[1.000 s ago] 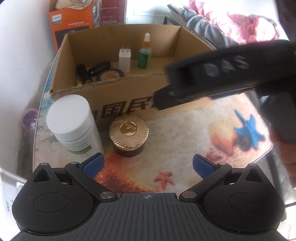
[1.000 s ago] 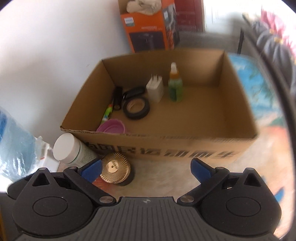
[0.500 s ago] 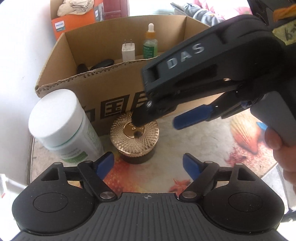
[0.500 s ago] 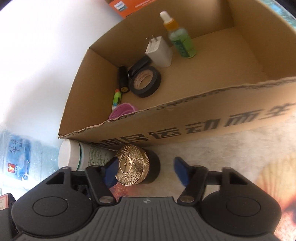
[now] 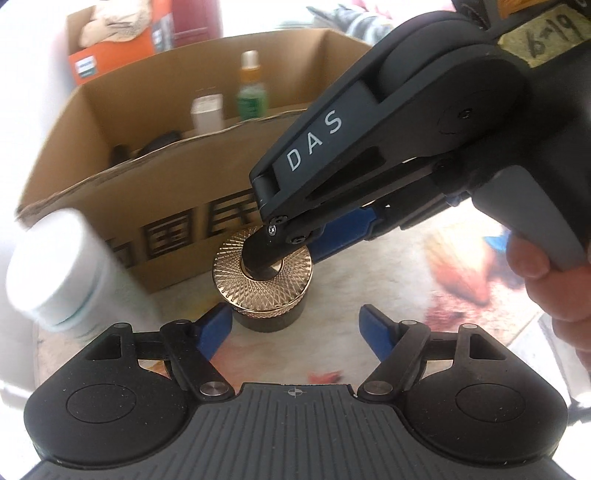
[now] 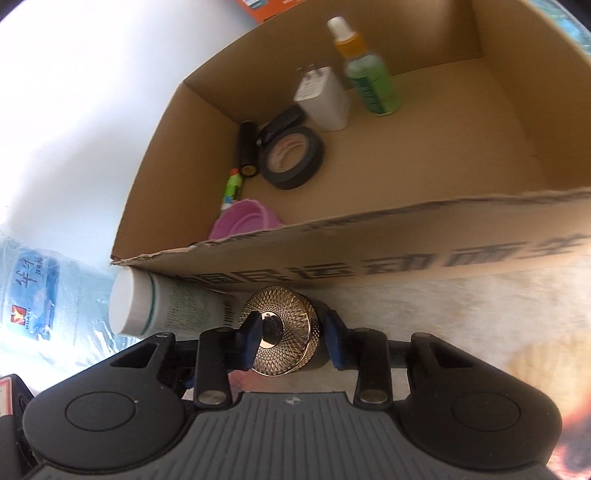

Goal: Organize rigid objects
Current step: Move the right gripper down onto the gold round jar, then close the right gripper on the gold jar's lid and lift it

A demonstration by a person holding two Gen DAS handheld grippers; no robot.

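An orange carton [image 5: 110,55] sits at the upper left of the left wrist view, with crumpled pale cloth [image 5: 110,24] spilling over its open top; a dark red panel [image 5: 197,18] stands just to its right. At the far left of the right wrist view lies a clear water jug [image 6: 40,295] with a blue label, against a white wall [image 6: 74,110]. Bedding in grey and pink [image 5: 351,18] blurs along the top edge of the left wrist view.
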